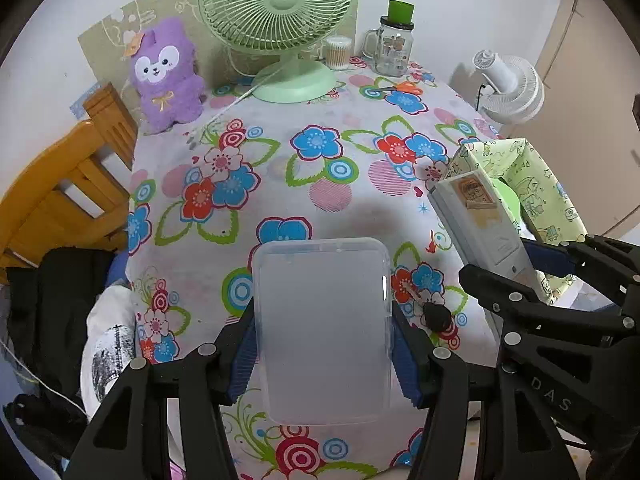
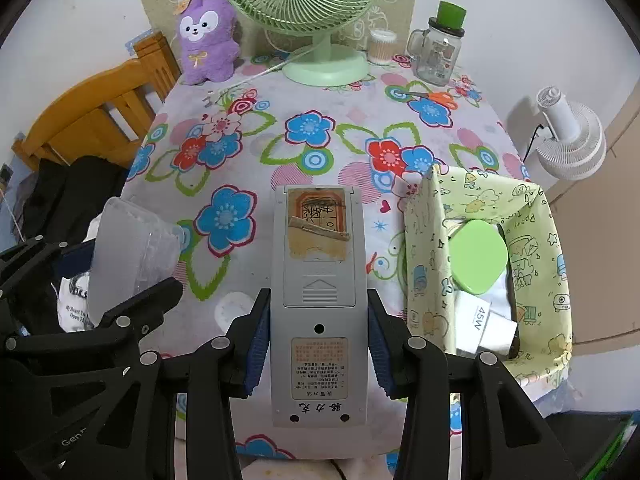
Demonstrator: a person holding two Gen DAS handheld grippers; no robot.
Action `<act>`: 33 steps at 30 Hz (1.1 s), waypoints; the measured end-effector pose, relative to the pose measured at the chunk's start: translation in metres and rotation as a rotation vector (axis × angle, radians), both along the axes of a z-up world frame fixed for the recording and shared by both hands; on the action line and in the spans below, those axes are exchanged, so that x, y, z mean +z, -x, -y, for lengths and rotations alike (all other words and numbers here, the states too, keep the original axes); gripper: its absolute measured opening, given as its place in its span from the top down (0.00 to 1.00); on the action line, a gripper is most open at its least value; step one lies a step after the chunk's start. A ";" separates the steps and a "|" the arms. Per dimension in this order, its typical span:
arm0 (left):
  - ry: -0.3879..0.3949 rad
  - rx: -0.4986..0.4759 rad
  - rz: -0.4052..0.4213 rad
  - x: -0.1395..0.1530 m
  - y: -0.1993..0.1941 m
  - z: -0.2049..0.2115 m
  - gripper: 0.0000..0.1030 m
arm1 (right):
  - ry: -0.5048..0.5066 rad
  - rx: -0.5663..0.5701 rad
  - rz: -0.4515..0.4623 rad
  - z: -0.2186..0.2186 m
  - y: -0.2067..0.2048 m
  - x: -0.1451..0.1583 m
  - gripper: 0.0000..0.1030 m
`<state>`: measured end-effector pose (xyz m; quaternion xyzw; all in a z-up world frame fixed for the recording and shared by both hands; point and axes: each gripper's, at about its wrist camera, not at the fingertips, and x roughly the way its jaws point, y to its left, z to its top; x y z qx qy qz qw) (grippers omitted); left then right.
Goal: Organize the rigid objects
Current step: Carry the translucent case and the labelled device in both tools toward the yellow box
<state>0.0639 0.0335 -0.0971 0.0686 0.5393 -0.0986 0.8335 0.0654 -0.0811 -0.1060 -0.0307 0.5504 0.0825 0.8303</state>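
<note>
My left gripper is shut on a clear plastic box and holds it above the flowered tablecloth. The box also shows at the left of the right wrist view. My right gripper is shut on a grey remote control, back side up, above the table. The remote also shows in the left wrist view, next to a yellow-green fabric basket. The basket holds a green lidded item and a white 45W charger.
At the table's far edge stand a green desk fan, a purple plush toy, a cotton swab tub and a glass jar with a green lid. Orange scissors lie near the jar. A small black object lies on the cloth. A wooden chair stands left, a white fan right.
</note>
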 end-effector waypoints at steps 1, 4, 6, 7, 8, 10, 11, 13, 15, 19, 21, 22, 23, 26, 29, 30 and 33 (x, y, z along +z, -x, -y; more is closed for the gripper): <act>-0.001 0.007 0.001 0.001 0.000 0.003 0.42 | -0.005 0.003 -0.003 0.003 -0.001 0.000 0.54; 0.001 0.018 0.004 0.003 -0.001 0.013 0.42 | -0.002 0.019 0.003 0.013 -0.004 0.004 0.54; -0.001 0.021 0.010 0.006 -0.002 0.019 0.42 | -0.001 0.025 0.007 0.020 -0.006 0.006 0.54; -0.001 0.023 0.012 0.006 -0.003 0.023 0.42 | -0.001 0.027 0.009 0.024 -0.007 0.007 0.54; 0.000 0.026 0.014 0.007 -0.004 0.026 0.42 | -0.001 0.028 0.011 0.027 -0.008 0.008 0.54; 0.001 0.031 0.019 0.010 -0.006 0.033 0.42 | -0.001 0.032 0.015 0.034 -0.011 0.011 0.54; 0.001 0.032 0.021 0.010 -0.007 0.036 0.42 | 0.000 0.034 0.018 0.038 -0.012 0.012 0.54; 0.003 0.035 0.023 0.012 -0.008 0.043 0.42 | 0.002 0.037 0.021 0.045 -0.014 0.014 0.54; 0.004 0.037 0.025 0.013 -0.011 0.051 0.42 | 0.002 0.038 0.023 0.052 -0.016 0.015 0.54; 0.000 0.037 0.026 0.015 -0.015 0.065 0.42 | -0.002 0.034 0.023 0.068 -0.020 0.017 0.54; 0.000 0.036 0.026 0.016 -0.017 0.074 0.42 | -0.004 0.030 0.022 0.075 -0.022 0.017 0.54; 0.000 0.037 0.026 0.016 -0.018 0.077 0.42 | -0.005 0.028 0.021 0.079 -0.023 0.017 0.54; 0.001 0.038 0.026 0.016 -0.019 0.082 0.42 | -0.007 0.026 0.020 0.083 -0.025 0.017 0.54; 0.000 0.036 0.023 0.015 -0.023 0.095 0.42 | -0.007 0.027 0.015 0.097 -0.028 0.016 0.54; -0.003 0.034 0.022 0.015 -0.026 0.108 0.42 | -0.009 0.029 0.009 0.109 -0.032 0.015 0.54; -0.004 0.033 0.021 0.015 -0.027 0.111 0.42 | -0.010 0.027 0.006 0.114 -0.033 0.015 0.54; -0.002 0.030 0.021 0.014 -0.031 0.122 0.41 | -0.009 0.028 0.006 0.124 -0.037 0.014 0.54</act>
